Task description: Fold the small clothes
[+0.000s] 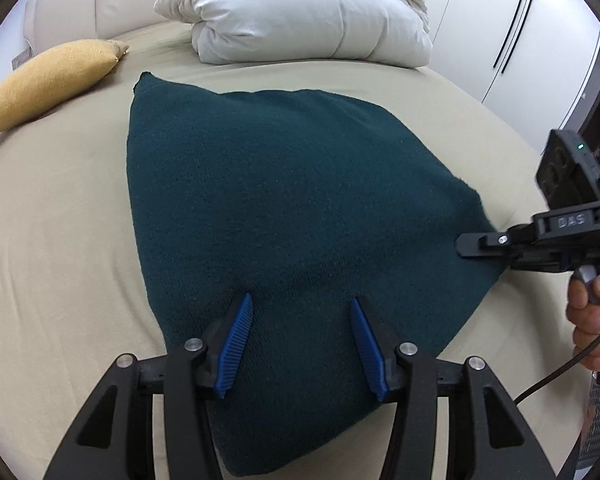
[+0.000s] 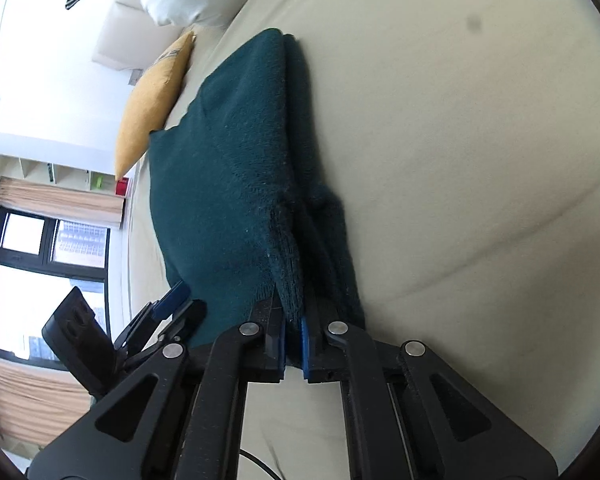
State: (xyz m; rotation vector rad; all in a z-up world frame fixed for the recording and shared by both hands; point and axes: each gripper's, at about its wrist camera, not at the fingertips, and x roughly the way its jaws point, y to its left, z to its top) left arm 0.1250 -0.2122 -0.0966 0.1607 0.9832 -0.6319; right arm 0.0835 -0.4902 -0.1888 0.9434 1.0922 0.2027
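Note:
A dark teal knitted garment (image 1: 292,200) lies folded on the beige bed; it also shows in the right wrist view (image 2: 228,184). My left gripper (image 1: 302,308) is open, its blue pads (image 1: 236,344) hovering over the garment's near part. My right gripper (image 2: 294,308) is turned on its side and shut on the garment's right edge, with several layers pinched between its pads. It shows in the left wrist view (image 1: 472,246) at the garment's right corner, held by a hand. The left gripper (image 2: 172,300) shows at the left in the right wrist view.
A mustard cushion (image 1: 48,84) lies at the back left of the bed (image 1: 60,240). A folded white duvet (image 1: 300,12) sits at the back. White wardrobe doors (image 1: 512,40) stand to the right. A window (image 2: 40,272) shows in the right wrist view.

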